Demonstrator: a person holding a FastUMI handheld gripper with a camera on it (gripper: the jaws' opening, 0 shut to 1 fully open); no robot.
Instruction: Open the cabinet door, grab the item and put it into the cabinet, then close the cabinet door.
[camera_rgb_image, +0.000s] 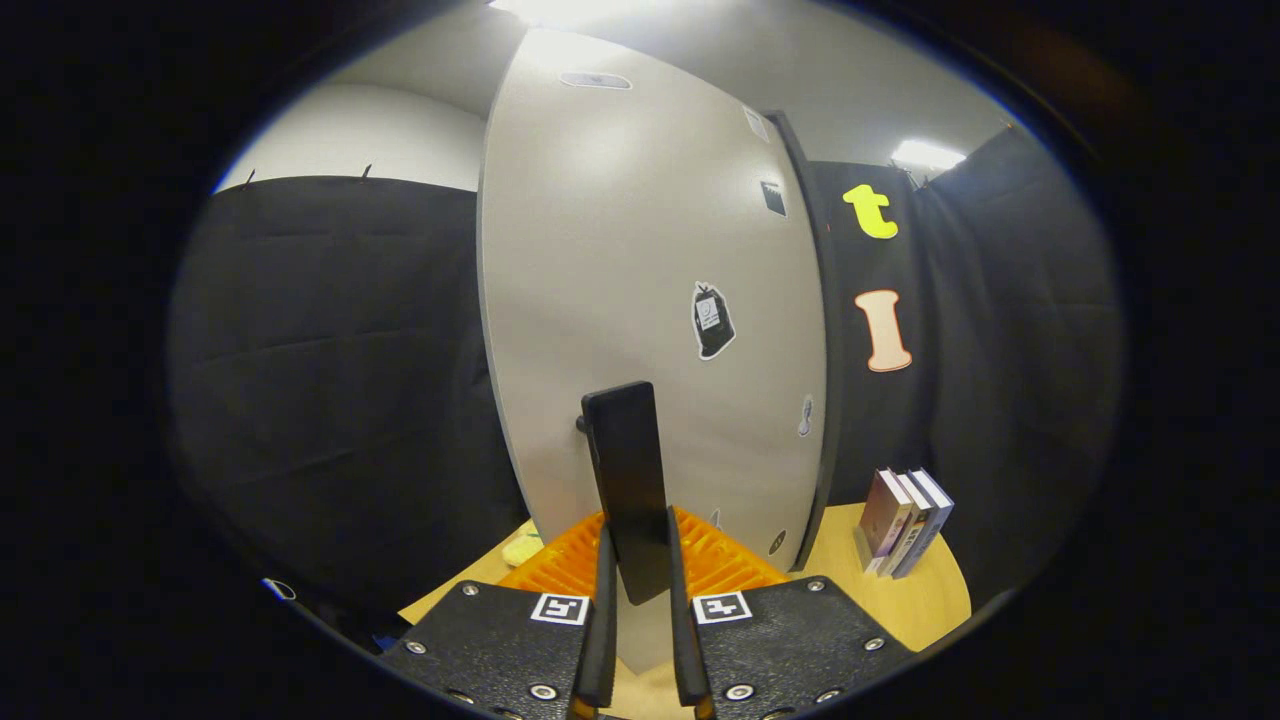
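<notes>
Tool (640, 580) upright, fingers clamped on cabinet door (640, 280) handle (628, 480).

Tool (640, 560) fingers clamp the cabinet door (650, 300) handle (628, 480).

The camera sits on the gripper (640, 590) and looks forward along its two fingers, which close on the black handle (630, 490) just ahead. It is very near the pale cabinet door (640, 280) and faces it straight on. Low down it sees the wooden table (925, 600), with some books (905, 522) off to one side.
</notes>
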